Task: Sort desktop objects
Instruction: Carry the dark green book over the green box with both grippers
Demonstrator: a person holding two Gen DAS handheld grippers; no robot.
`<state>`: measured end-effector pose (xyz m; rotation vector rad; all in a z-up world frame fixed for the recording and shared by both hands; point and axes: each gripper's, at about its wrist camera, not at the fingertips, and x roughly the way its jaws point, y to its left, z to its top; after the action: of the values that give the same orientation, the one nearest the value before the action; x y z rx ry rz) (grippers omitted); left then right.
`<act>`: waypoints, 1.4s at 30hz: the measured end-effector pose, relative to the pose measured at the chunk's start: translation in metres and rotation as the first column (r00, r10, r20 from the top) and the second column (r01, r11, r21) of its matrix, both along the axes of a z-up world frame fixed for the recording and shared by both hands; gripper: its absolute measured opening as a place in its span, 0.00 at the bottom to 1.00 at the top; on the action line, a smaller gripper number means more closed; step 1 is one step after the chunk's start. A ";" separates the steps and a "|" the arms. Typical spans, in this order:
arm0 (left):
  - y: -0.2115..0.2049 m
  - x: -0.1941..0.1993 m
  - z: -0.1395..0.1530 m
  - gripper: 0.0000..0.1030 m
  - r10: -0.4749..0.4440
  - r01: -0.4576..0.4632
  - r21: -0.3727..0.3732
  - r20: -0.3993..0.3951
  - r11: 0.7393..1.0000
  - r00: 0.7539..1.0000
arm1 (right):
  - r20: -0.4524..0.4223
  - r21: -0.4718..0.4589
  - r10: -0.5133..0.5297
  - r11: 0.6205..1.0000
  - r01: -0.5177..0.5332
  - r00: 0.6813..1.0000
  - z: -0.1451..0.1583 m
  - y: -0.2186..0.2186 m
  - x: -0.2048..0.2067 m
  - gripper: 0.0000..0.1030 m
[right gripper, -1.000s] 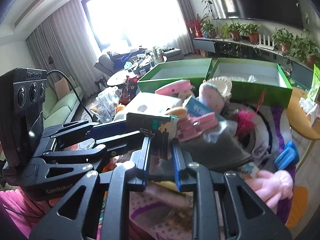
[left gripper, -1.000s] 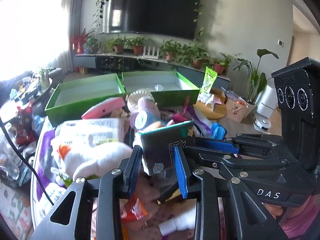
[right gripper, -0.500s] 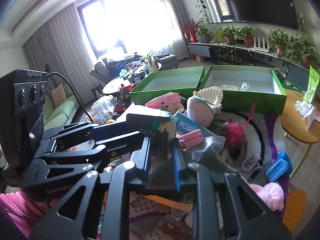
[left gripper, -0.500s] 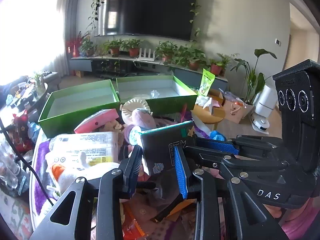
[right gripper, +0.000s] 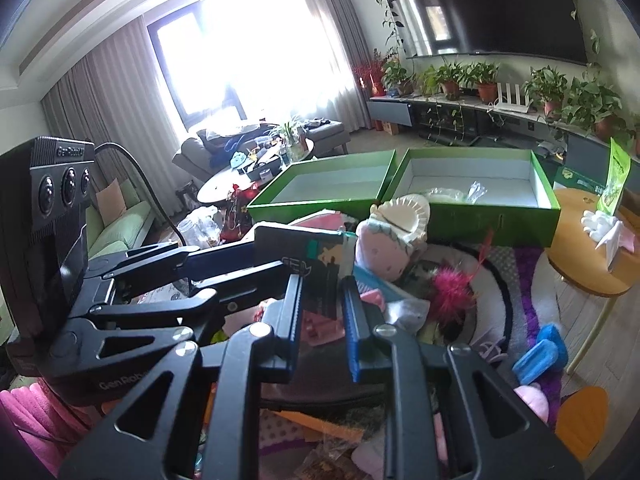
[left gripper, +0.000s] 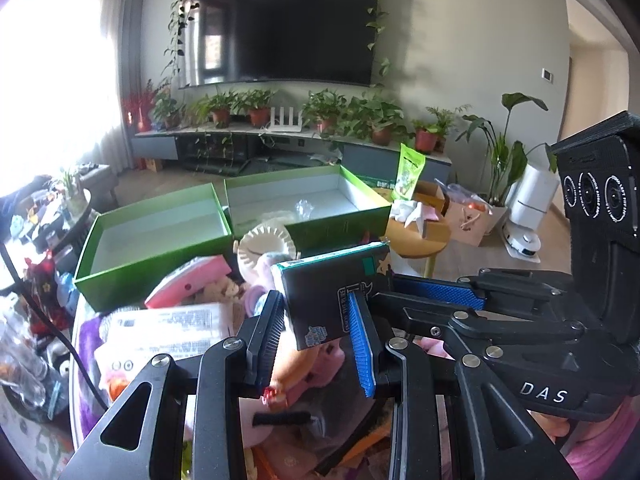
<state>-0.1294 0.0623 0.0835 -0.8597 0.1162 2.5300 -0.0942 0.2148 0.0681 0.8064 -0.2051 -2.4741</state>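
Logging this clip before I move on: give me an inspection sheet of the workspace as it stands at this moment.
Surface: table almost wholly buried; a purple and white cover shows at its right.
Job's things: dark box held up over the pile. Two green trays behind, side by side; the left looks empty, the right holds a clear wrapper.
Clutter: plush toys, pink case, white packet, blue clips, red feather, snack wrappers.
Grippers: left gripper and right gripper both clamp the dark box, from opposite ends.
Cables: black cable runs from the left gripper's camera.
Surroundings: wall television, potted plants, sofa, orange side table.
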 end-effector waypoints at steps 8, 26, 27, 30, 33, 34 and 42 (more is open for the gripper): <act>0.005 -0.019 0.012 0.31 -0.012 0.012 -0.004 -0.022 1.000 1.000 | -0.031 0.002 -0.014 1.000 0.014 0.999 0.012 0.006 -0.017 0.20; 0.026 -0.083 0.033 0.31 -0.023 0.022 -0.015 -0.053 1.000 0.998 | -0.063 -0.011 -0.031 0.999 0.031 0.998 0.032 0.023 -0.081 0.20; 0.028 -0.088 0.034 0.31 -0.024 0.023 -0.019 -0.054 1.000 0.998 | -0.064 -0.018 -0.031 0.999 0.030 0.997 0.033 0.025 -0.087 0.20; 0.034 -0.103 0.038 0.31 -0.024 0.023 -0.025 -0.052 0.999 0.998 | -0.066 -0.030 -0.035 0.999 0.033 0.997 0.036 0.030 -0.102 0.20; 0.038 -0.117 0.039 0.31 -0.025 0.024 -0.028 -0.052 0.999 0.998 | -0.064 -0.042 -0.040 0.998 0.038 0.997 0.037 0.034 -0.117 0.20; 0.038 -0.120 0.038 0.31 -0.024 0.023 -0.029 -0.050 0.999 0.998 | -0.063 -0.045 -0.042 0.998 0.039 0.997 0.037 0.036 -0.122 0.20; 0.043 -0.155 0.033 0.31 -0.019 0.018 -0.031 -0.026 0.999 0.999 | -0.033 -0.054 -0.040 0.998 0.038 0.999 0.034 0.044 -0.163 0.20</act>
<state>-0.2846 0.1048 0.1165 -0.8337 0.1718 2.5290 -0.2572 0.2587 0.1022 0.7447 -0.2759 -2.5054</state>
